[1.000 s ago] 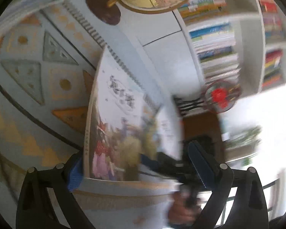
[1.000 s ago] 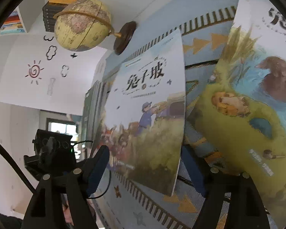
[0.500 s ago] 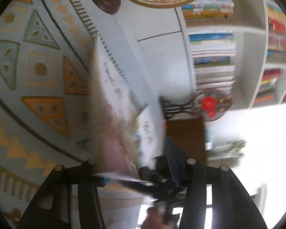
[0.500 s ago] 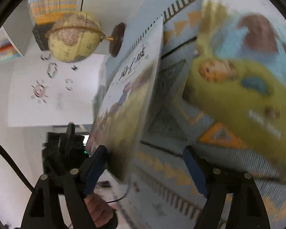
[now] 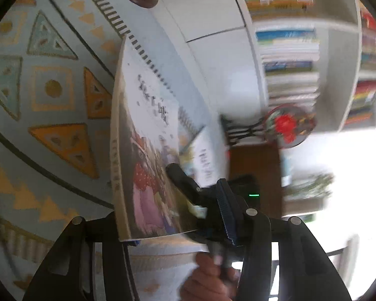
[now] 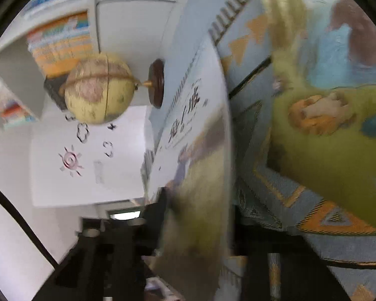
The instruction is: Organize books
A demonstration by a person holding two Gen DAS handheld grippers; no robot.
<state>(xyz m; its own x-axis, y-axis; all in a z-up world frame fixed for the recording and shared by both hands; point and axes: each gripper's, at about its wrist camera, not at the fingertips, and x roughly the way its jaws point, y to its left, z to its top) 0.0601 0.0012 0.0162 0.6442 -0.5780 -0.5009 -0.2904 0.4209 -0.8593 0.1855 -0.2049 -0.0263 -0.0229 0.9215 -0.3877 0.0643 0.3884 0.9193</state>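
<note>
Jaws of left gripper (image 5: pixel 174 215) just closing, now narrow, with the lower edge of a thin, glossy paperback picture book (image 5: pixel 143 150) between them. Spine against the left-hand jaw, right-hand pad seemingly clear of the cover, so no telling whether truly pinched. Jaws of right gripper (image 6: pixel 193 263) also just closing, now clamped near shut across the same lower edge, one black finger flat on the cover.

Ahead of both pairs of jaws, book upright and bowing: judged light, floppy, slick-faced. Best taken close to the spine, deep in the pads, never by a loose corner.

Right of the right jaws, second green-covered picture book (image 6: pixel 325 138) flat on pale blue patterned rug (image 5: pixel 50 138). Farther ahead, yellowed globe (image 6: pixel 100 95) and white bookshelf (image 5: pixel 288 62).
</note>
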